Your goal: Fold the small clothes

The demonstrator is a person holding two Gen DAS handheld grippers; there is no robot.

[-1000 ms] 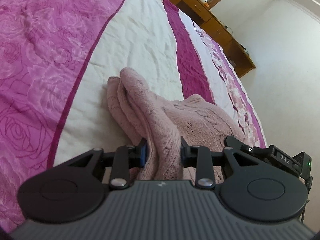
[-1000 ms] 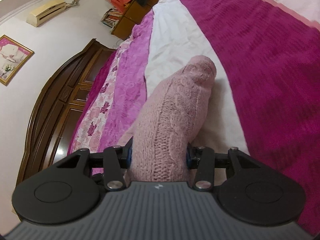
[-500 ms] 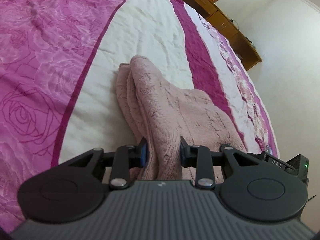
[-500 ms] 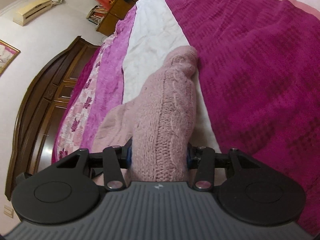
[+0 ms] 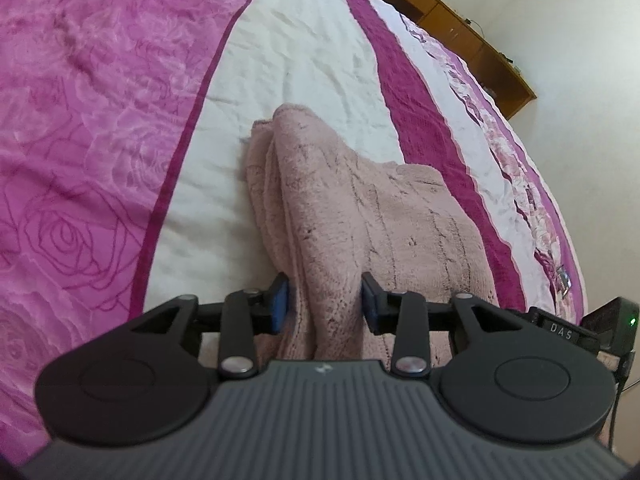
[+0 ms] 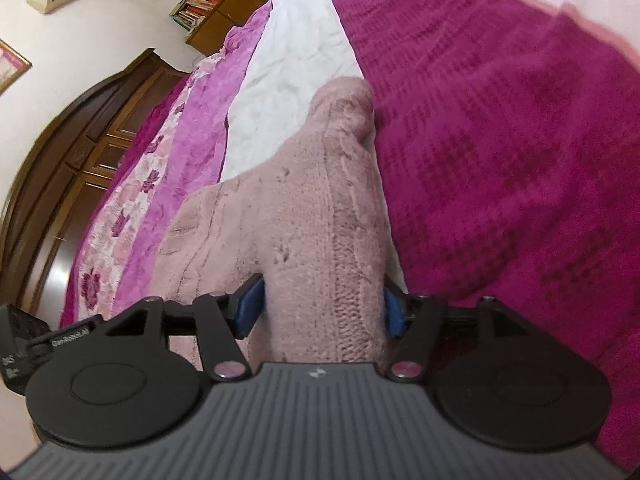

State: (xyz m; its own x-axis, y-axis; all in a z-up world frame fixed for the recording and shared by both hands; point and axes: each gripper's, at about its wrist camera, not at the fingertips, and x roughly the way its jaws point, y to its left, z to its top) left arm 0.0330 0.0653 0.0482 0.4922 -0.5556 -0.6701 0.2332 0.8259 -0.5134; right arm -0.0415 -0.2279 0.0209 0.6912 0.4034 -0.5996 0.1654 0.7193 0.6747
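A pale pink knitted garment (image 5: 360, 208) lies folded on the white stripe of the bed, its bulk spreading to the right. My left gripper (image 5: 325, 300) straddles the garment's near fold; its jaws are opening, and a thin gap shows beside the left blue pad (image 5: 280, 306). In the right wrist view the same pink knit (image 6: 312, 208) rises as a thick ridge between the fingers. My right gripper (image 6: 322, 312) is opening too, and the cloth still fills the space between its pads without being squeezed.
The bed has a pink rose-patterned cover (image 5: 88, 140) on the left and magenta stripes (image 6: 500, 140). A wooden shelf (image 5: 460, 28) runs along the far wall. A dark wooden headboard (image 6: 76, 148) stands at the bed's end.
Both grippers sank toward the bed and the garment settled flatter on the white stripe. Both pairs of jaws have widened, the right one more, loosening the cloth.
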